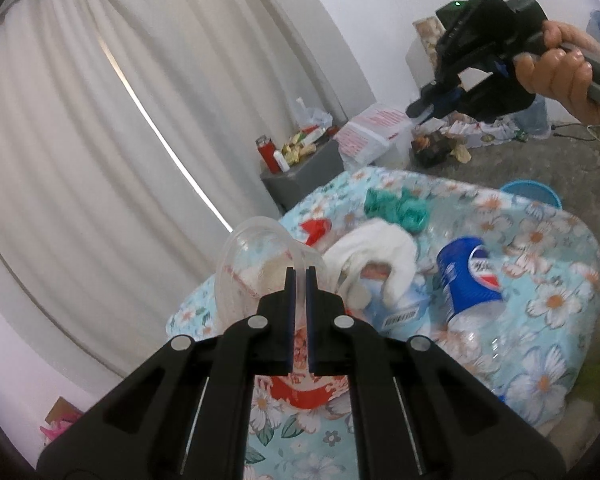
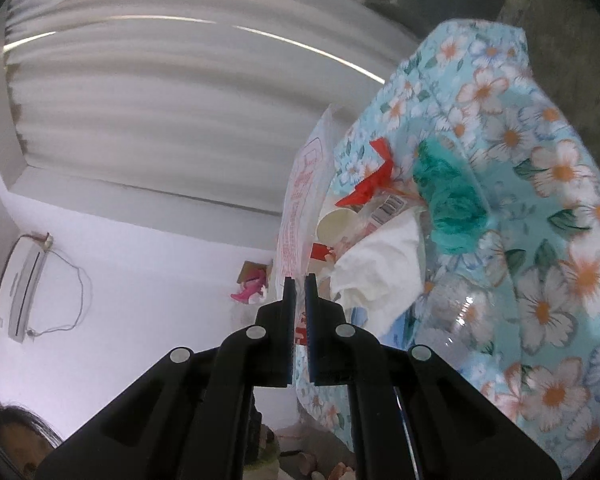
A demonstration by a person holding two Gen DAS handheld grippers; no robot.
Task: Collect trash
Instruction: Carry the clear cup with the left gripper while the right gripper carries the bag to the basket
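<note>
A clear plastic bag (image 1: 244,272) with red print lies open over the floral tablecloth (image 1: 540,304). Through it I see a blue paper cup (image 1: 466,276), a white crumpled tissue (image 1: 376,252), a green wad (image 1: 396,206) and a red wrapper (image 1: 316,228). My left gripper (image 1: 300,270) is shut on the bag's near edge. My right gripper (image 2: 299,278) is shut on another stretch of the printed bag edge (image 2: 300,200). The right wrist view is rolled and shows the tissue (image 2: 380,268), green wad (image 2: 448,200) and red wrapper (image 2: 372,184). A hand holds the right gripper (image 1: 414,110) up at the far right.
A grey side table (image 1: 300,172) by the white curtain (image 1: 140,120) carries a red bottle (image 1: 268,154) and wrappers. A blue basket (image 1: 532,192) stands on the floor behind the table. More clutter (image 1: 440,148) lies against the far wall. A person's head (image 2: 12,428) shows at the lower left.
</note>
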